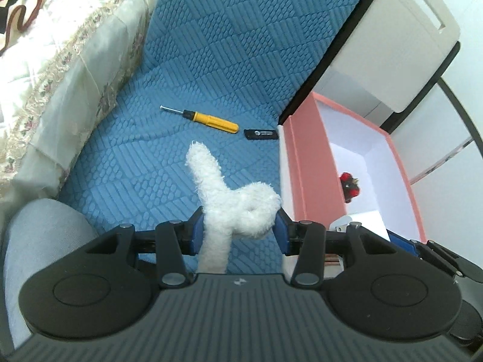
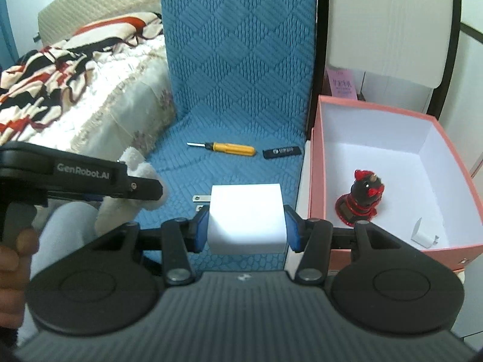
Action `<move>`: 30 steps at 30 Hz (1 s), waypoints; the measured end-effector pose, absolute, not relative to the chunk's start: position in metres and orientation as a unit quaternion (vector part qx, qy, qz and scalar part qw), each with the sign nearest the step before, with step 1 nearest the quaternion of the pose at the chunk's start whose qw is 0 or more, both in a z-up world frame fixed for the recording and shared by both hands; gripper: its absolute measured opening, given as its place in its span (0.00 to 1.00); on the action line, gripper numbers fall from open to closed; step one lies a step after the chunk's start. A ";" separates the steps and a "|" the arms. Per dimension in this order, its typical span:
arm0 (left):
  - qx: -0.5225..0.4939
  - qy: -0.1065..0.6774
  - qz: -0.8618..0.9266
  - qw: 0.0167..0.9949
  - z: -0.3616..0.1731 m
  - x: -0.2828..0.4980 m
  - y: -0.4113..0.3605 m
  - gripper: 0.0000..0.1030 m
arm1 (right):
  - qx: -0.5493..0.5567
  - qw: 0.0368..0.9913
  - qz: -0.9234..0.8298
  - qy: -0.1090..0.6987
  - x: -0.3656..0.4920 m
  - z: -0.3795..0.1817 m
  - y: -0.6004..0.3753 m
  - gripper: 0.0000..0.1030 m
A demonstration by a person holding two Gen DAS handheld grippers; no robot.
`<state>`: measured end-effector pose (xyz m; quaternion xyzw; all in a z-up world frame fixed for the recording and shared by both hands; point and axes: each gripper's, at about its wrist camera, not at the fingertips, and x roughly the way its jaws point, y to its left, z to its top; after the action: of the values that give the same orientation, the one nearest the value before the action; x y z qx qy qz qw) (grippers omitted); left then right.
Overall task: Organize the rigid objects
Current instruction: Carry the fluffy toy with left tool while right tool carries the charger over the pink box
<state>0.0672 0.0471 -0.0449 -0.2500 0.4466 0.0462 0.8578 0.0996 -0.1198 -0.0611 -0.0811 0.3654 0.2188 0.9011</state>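
Observation:
My left gripper (image 1: 238,230) is shut on a white fluffy plush piece (image 1: 232,202) held above the blue quilted mat (image 1: 187,69). My right gripper (image 2: 247,229) is shut on a white charger block (image 2: 246,218) whose metal prongs stick out to the left. A yellow-handled screwdriver (image 1: 208,118) (image 2: 228,148) and a small black stick (image 1: 261,134) (image 2: 282,152) lie on the mat (image 2: 235,60). To the right stands a pink box (image 2: 374,111) (image 1: 299,163) holding a red and black figurine (image 2: 362,200) (image 1: 348,187) and a small white plug (image 2: 422,235).
A bed with a cream lace cover (image 2: 99,114) (image 1: 51,90) and a patterned blanket (image 2: 51,72) borders the mat on the left. A white cabinet (image 1: 401,45) (image 2: 386,21) stands behind the box. A hand (image 2: 12,259) grips the left tool (image 2: 81,178).

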 end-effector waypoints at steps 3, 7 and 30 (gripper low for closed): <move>-0.243 0.446 0.041 0.861 -0.036 0.063 0.040 0.51 | -0.074 0.904 0.220 0.359 0.094 -0.052 -0.127 0.51; -0.242 0.443 0.032 0.862 -0.030 0.063 0.025 0.51 | -0.068 0.908 0.214 0.353 0.088 -0.042 -0.139 0.51; -0.220 0.433 -0.079 0.871 -0.003 0.106 -0.107 0.51 | -0.048 0.936 0.123 0.325 0.082 -0.011 -0.254 0.51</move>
<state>0.1062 -0.1071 -0.0033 -0.2199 0.4330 -0.0790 0.8706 0.0822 -0.2542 -0.0114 -0.0482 0.3253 0.1234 0.9363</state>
